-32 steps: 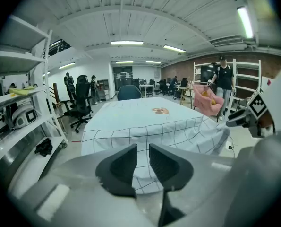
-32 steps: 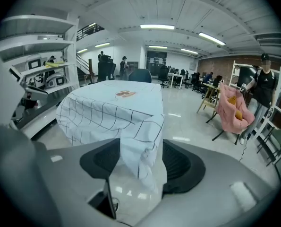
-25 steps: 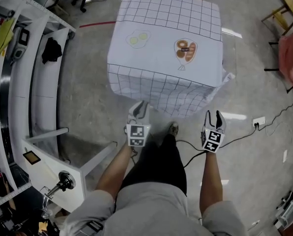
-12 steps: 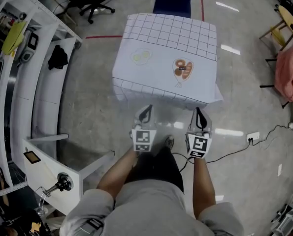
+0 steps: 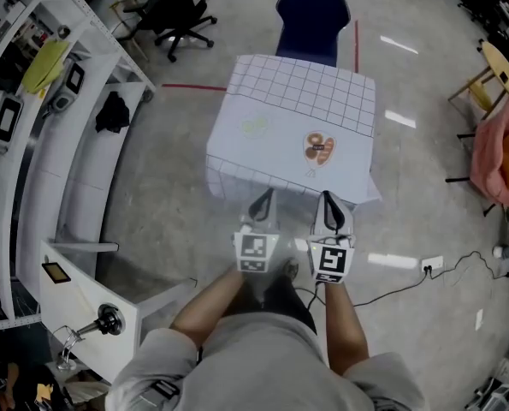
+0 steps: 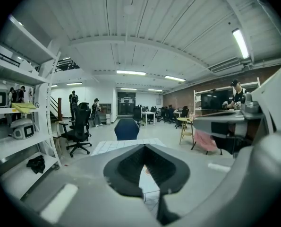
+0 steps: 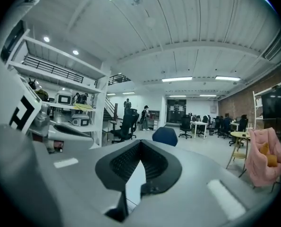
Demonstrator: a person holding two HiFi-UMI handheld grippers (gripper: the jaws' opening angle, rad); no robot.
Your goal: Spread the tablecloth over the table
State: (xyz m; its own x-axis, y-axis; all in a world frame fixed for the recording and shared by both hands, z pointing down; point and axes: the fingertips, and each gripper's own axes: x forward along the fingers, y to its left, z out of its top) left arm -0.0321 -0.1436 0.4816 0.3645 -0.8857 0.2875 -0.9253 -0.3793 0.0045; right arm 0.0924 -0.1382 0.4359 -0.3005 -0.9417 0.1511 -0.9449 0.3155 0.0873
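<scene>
The white tablecloth (image 5: 297, 118), gridded and printed with food pictures, covers the small table and hangs down its sides. One corner (image 5: 375, 192) sticks out at the near right. Both grippers are held up side by side just short of the near edge. My left gripper (image 5: 263, 197) is shut, and I see nothing between its jaws. My right gripper (image 5: 328, 197) is also shut and empty. In the left gripper view the jaw tips (image 6: 142, 148) meet, with the cloth (image 6: 113, 146) beyond them. The right gripper view shows its tips (image 7: 140, 142) closed too, with white cloth (image 7: 133, 183) behind.
A blue chair (image 5: 312, 15) stands at the table's far side. White shelving (image 5: 57, 144) runs along the left, with a black office chair (image 5: 181, 7) beyond it. On the right floor lie a socket block and cable (image 5: 429, 264), and a pink cloth (image 5: 498, 157) hangs further right.
Both grippers have risen and drawn closer together in front of the table. The right gripper's jaws, open a second ago, are now shut. The table looks farther away.
</scene>
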